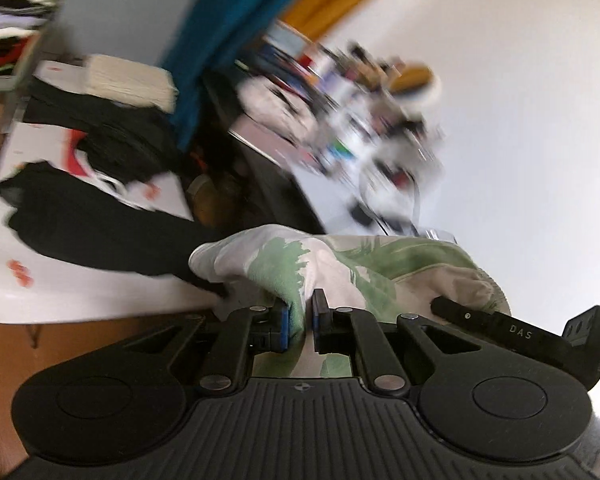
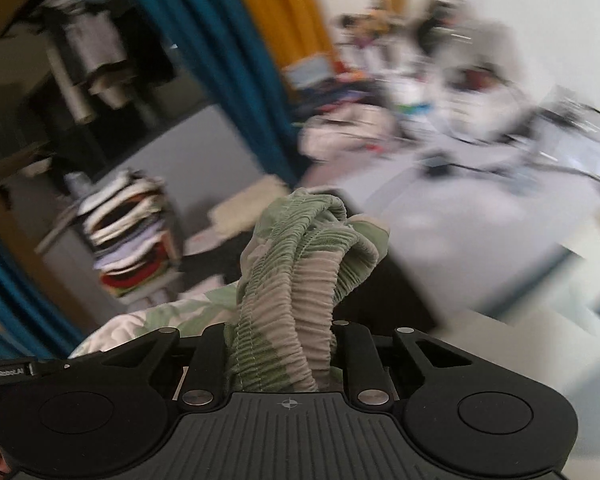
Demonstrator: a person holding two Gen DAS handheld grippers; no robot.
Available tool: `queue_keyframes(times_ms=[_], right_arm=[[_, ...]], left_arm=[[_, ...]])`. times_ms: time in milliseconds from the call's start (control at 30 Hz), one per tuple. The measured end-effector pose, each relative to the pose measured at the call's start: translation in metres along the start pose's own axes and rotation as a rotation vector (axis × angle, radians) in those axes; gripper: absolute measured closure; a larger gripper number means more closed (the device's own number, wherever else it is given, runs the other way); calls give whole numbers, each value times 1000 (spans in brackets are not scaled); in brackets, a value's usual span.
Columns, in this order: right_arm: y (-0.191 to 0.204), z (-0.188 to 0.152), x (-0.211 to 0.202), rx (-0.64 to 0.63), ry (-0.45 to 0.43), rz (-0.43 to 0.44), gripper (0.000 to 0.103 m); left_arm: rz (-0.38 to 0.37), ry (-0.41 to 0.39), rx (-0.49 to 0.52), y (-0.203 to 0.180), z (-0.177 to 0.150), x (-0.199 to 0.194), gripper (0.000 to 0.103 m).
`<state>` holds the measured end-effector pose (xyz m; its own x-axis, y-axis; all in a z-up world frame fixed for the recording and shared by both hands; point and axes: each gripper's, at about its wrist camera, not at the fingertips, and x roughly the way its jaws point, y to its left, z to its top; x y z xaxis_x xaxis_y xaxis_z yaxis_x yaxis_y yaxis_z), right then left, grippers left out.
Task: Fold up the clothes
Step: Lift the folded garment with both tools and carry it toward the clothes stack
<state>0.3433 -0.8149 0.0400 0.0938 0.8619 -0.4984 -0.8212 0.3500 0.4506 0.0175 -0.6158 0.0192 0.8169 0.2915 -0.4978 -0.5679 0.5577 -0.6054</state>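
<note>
A white garment with a green leaf print (image 1: 300, 264) is held up in the air between both grippers. My left gripper (image 1: 301, 320) is shut on a fold of its printed cloth; the blue pads (image 1: 285, 328) pinch it. My right gripper (image 2: 278, 344) is shut on the garment's gathered elastic waistband (image 2: 300, 264), which bunches up and hides the fingertips. The right gripper's black body (image 1: 512, 332) shows at the right in the left wrist view, close beside the cloth. Both views are blurred by motion.
A white table (image 1: 80, 292) with black clothes (image 1: 92, 216) and a folded cream towel (image 1: 132, 80) lies left. A stack of folded clothes (image 2: 128, 236) stands on a shelf. A teal curtain (image 2: 228, 60) and a cluttered grey desk (image 2: 480, 200) are behind.
</note>
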Motion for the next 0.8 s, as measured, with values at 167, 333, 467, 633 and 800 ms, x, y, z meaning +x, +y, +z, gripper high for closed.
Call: queue_keyframes(times_ms=[167, 333, 467, 633, 800], right_arm=[[96, 17, 81, -77, 62, 118, 86], [180, 10, 165, -111, 147, 224, 86], [241, 4, 227, -129, 232, 290, 86], [319, 1, 292, -196, 290, 380, 86], [375, -3, 361, -213, 323, 442, 86]], left_arm=[[99, -76, -76, 79, 43, -50, 92], [205, -153, -125, 152, 74, -105, 92], [308, -194, -151, 194, 92, -131, 92], [390, -254, -218, 249, 118, -156, 92], [457, -277, -254, 312, 157, -159, 92]])
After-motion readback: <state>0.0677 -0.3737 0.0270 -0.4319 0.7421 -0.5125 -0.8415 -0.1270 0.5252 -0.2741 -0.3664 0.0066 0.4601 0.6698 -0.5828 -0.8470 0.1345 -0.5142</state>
